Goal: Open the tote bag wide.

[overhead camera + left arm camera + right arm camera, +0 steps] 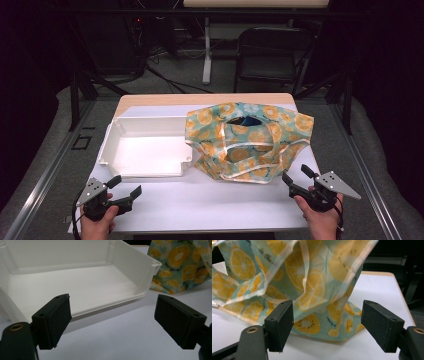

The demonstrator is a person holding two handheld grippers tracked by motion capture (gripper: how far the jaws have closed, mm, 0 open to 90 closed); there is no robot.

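Both grippers sit at the near edge of the surface (210,200), each held in a hand: the left gripper (125,191) with jaws spread and nothing between them, facing the white bin (145,150); the right gripper (295,179) likewise spread and empty, aimed at the bag (250,142). Up close, the right gripper (327,322) has the bag (312,290) just ahead of its jaws, not touching. That bag, a limp fruit-print fabric one, stands slumped just right of the bin, its mouth partly open at the top. I judge the risks to be these: the soft cloth may fold under a pinch so only one layer is caught, or the bag may slide or tip toward the bin when pushed
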